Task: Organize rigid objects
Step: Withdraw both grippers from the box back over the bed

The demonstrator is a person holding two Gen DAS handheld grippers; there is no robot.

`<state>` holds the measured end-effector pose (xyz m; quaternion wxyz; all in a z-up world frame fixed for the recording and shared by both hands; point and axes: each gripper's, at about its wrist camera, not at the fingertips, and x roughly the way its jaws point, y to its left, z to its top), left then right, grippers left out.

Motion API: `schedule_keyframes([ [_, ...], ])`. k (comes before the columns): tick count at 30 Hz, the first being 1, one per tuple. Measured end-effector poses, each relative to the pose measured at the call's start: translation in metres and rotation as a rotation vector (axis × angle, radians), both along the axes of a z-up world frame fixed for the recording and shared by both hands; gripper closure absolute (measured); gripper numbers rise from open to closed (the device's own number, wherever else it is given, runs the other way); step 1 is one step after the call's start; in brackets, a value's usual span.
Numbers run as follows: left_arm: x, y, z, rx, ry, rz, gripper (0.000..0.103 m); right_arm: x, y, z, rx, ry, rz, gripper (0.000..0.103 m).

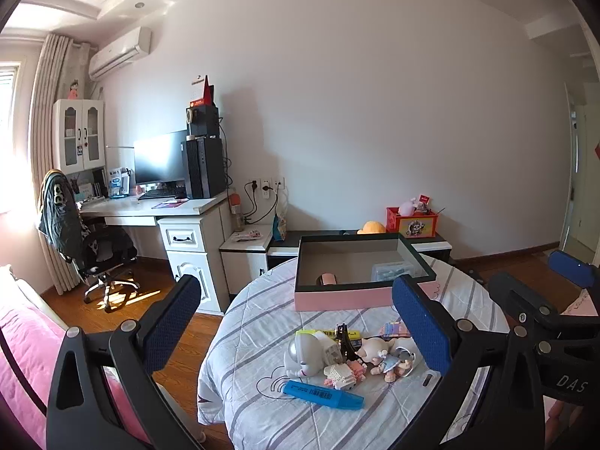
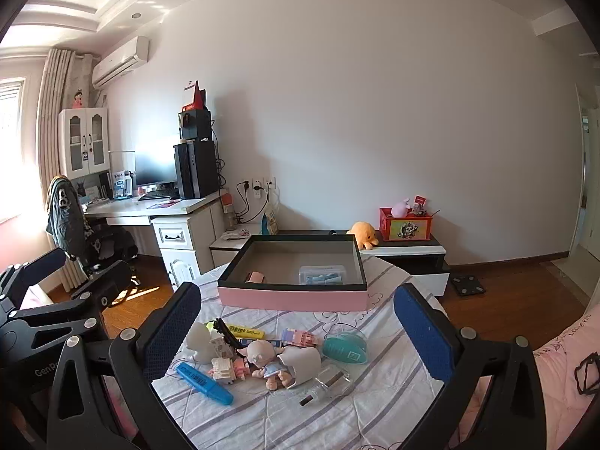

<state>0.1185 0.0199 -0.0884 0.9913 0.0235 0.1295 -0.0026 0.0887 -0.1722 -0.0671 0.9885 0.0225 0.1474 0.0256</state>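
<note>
A pile of small toys lies on the round table's striped cloth point(image 1: 258, 423): a blue highlighter point(image 1: 322, 394) point(image 2: 204, 378), a grey figure point(image 1: 304, 356), a doll point(image 2: 267, 360), a block model point(image 1: 345, 373), a teal oval case point(image 2: 345, 348) and a glass bottle point(image 2: 332, 382). Behind them stands a pink box point(image 1: 337, 299) point(image 2: 292, 299) with a black rim, holding a clear case point(image 2: 321, 274) and a pink roll point(image 2: 256, 276). My left gripper point(image 1: 296, 322) hovers open above the pile, gripping nothing. My right gripper point(image 2: 298, 332) is open beside it, also gripping nothing.
A white desk point(image 1: 150, 206) with a monitor and an office chair point(image 1: 93, 251) stands at the left. Behind the table, a low cabinet point(image 2: 408, 251) carries a red box and an orange plush. Pink bedding point(image 1: 26, 345) lies at the near left, wooden floor around.
</note>
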Motion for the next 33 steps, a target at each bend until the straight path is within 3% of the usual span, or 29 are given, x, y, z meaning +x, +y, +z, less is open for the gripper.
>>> schedule_keyframes([
  [9, -0.021, -0.006, 0.007, -0.011, -0.022, -0.007, 0.000, -0.031, 0.003, 0.010, -0.024, -0.039, -0.021, 0.000],
  [19, -0.020, -0.008, 0.005, -0.009, -0.010, -0.007, 0.000, -0.033, 0.003, 0.010, -0.023, -0.034, -0.021, 0.000],
  [26, 0.000, -0.010, -0.013, -0.001, 0.054, -0.026, 0.000, -0.020, 0.001, -0.004, -0.015, 0.019, -0.016, 0.000],
  [33, 0.035, -0.008, -0.058, -0.014, 0.208, -0.064, 0.000, 0.010, 0.000, -0.042, -0.015, 0.134, -0.009, 0.000],
])
